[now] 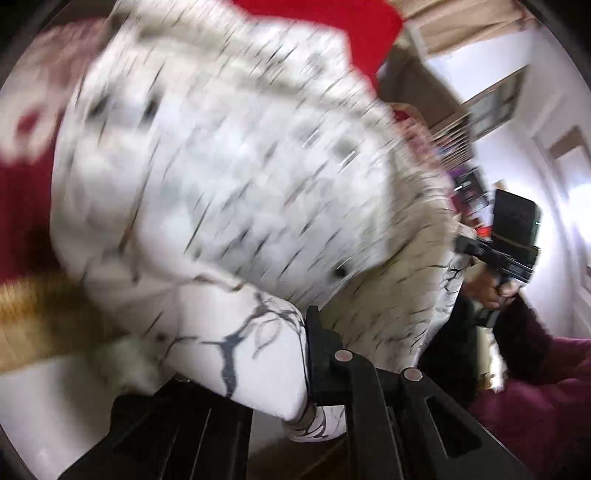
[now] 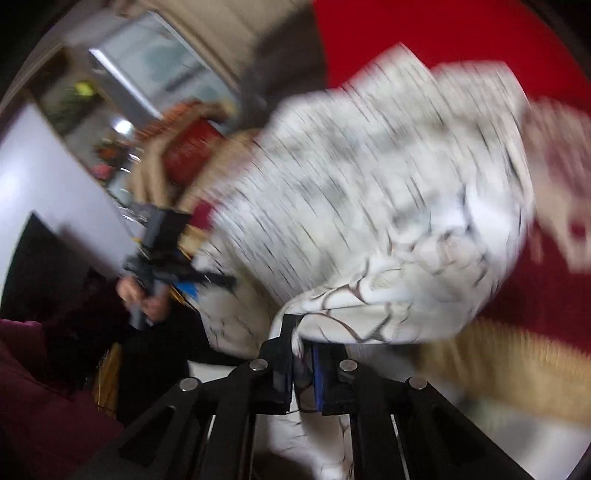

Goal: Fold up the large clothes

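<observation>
A large white garment [image 1: 229, 177] with thin black vein-like markings hangs blurred across both views, lifted off a red blanket [image 1: 22, 206]. My left gripper [image 1: 308, 373] is shut on a folded edge of it, and cloth drapes over the left finger. My right gripper [image 2: 301, 369] is also shut on the garment [image 2: 369, 206], with a strip of cloth pinched between its blue-lined pads. Each view shows the other gripper at the garment's far edge: the right gripper [image 1: 467, 246] in a hand [image 1: 487, 291], the left gripper [image 2: 221, 279] in a hand [image 2: 147, 299].
The red blanket [image 2: 443, 33] has pale patterning and a tan fringe [image 2: 517, 358] along its near edge, over a white surface [image 1: 55, 413]. A person's dark maroon sleeve [image 1: 535, 387] is close by. Cluttered shelves and white walls [image 1: 554, 92] stand behind.
</observation>
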Demonstrator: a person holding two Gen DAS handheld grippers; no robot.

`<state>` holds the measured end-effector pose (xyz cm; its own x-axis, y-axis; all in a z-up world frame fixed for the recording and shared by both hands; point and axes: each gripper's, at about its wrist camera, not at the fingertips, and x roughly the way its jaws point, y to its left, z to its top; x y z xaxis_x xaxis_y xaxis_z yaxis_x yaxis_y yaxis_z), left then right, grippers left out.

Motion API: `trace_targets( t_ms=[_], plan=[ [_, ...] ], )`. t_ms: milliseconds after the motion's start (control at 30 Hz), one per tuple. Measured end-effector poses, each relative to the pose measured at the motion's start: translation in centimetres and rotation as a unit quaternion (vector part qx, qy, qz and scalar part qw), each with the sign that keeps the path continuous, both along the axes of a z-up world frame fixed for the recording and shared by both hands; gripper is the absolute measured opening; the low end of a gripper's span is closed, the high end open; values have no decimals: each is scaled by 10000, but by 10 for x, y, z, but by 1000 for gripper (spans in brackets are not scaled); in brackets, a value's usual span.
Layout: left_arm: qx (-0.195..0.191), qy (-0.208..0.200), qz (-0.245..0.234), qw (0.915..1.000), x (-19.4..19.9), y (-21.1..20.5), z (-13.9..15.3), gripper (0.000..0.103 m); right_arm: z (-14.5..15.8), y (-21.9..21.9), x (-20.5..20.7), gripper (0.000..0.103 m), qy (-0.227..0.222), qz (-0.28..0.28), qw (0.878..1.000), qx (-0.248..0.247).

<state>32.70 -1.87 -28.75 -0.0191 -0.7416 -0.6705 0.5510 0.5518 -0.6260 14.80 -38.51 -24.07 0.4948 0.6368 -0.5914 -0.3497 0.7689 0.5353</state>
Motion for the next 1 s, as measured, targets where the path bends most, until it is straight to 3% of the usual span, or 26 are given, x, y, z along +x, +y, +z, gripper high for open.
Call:
trace_targets(
  t_ms=[67, 167, 233, 300, 367, 400, 433, 567, 733, 900, 1000],
  plan=[
    [-281, -161, 125, 9994, 15, -3, 29, 8, 35, -8, 22, 9, -461, -128, 9984, 316],
    [-601, -303, 542, 9963, 46, -9, 57, 8, 48, -12, 63, 9, -591, -498, 9966, 284],
    [-534, -369, 977, 9931, 77, -13, 61, 8, 39, -23, 101, 9, -291, -697, 9963, 421],
    [-445, -97, 1274, 9908, 95, -17, 44, 7, 15, -25, 130, 9, 17, -1000, 9948, 173],
    [-288, 276, 1547, 9872, 112, -24, 13, 7, -21, -32, 153, 7, 641, -1235, 9902, -84],
    [-340, 328, 1604, 9859, 112, -24, 7, 7, -47, -41, 161, 7, 1168, -1474, 9821, 103],
    [-424, 335, 1682, 9843, 112, -24, 5, 7, -57, -45, 162, 7, 1353, -1531, 9782, 387],
    [-466, 213, 1648, 9850, 109, -28, 0, 7, -45, -60, 146, 12, 1165, -1395, 9771, 1109],
    [-590, 765, 1550, 9832, 118, -13, -3, 7, -35, -41, 124, 13, 1372, -814, 9838, 815],
    [-321, 644, 1512, 9859, 120, -22, 6, 7, -40, -16, 103, 14, 1710, -292, 9835, 516],
    [-280, 613, 1518, 9861, 119, -23, 9, 7, -55, 4, 101, 14, 1855, -256, 9821, 211]
  ],
)
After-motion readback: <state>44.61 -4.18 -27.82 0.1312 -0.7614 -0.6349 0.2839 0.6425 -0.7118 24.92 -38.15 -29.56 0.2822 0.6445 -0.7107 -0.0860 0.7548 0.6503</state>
